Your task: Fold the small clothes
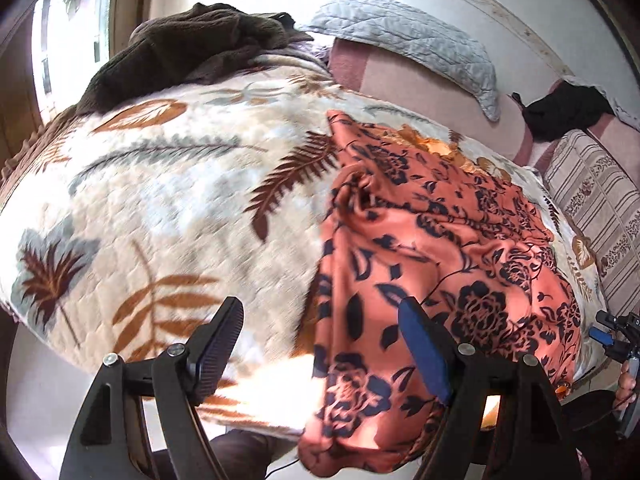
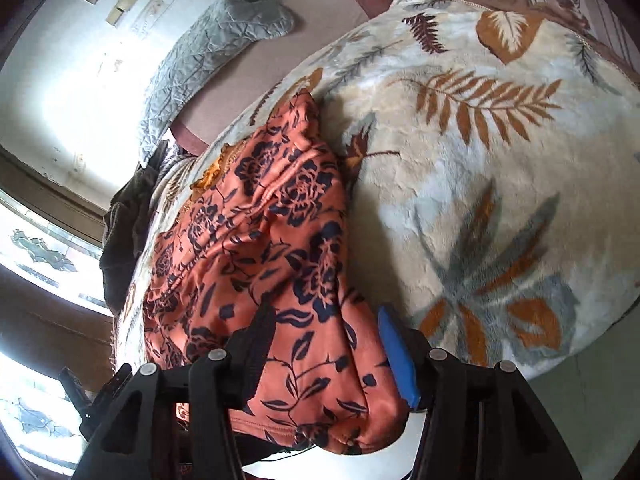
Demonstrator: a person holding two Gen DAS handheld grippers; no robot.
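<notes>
An orange garment with a dark floral print (image 1: 440,240) lies crumpled on a cream leaf-patterned blanket (image 1: 180,200), its lower part hanging over the near edge of the bed. My left gripper (image 1: 324,332) hovers open over the garment's left edge, with its blue pad above the cloth and its black pad above the blanket. In the right wrist view the garment (image 2: 260,240) runs between the fingers of my right gripper (image 2: 326,350). Its jaws stand apart, and the pads do not clearly press on the cloth. The right gripper (image 1: 612,336) also shows at the left view's far right edge.
A dark brown knit garment (image 1: 192,48) lies at the far end of the blanket (image 2: 480,180). A grey quilted pillow (image 1: 408,36), a black garment (image 1: 564,108) and a striped sheet (image 1: 600,208) lie beyond. A bright window (image 1: 72,20) is at the left.
</notes>
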